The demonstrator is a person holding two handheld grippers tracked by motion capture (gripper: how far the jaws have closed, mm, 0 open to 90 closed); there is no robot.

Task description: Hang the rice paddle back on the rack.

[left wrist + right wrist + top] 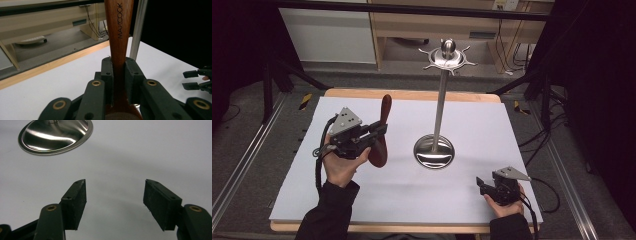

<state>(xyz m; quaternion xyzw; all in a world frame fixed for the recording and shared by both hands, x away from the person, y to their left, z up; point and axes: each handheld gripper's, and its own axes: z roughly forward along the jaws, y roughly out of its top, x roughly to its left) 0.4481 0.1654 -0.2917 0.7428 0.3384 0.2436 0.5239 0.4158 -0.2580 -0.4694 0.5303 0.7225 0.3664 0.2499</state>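
Spoon [119, 37] stands gripped upright in the left tool [374, 131], lifted off the desk [492, 130] left of the hook stand [441, 105], so pickup looks done and hanging, if intended, remains; right tool [115, 202] rests near-right, jaws apart, empty.

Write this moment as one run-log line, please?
left gripper: shut on wooden spoon, handle up | right gripper: open, empty, over white board | steel stand: upright, untouched
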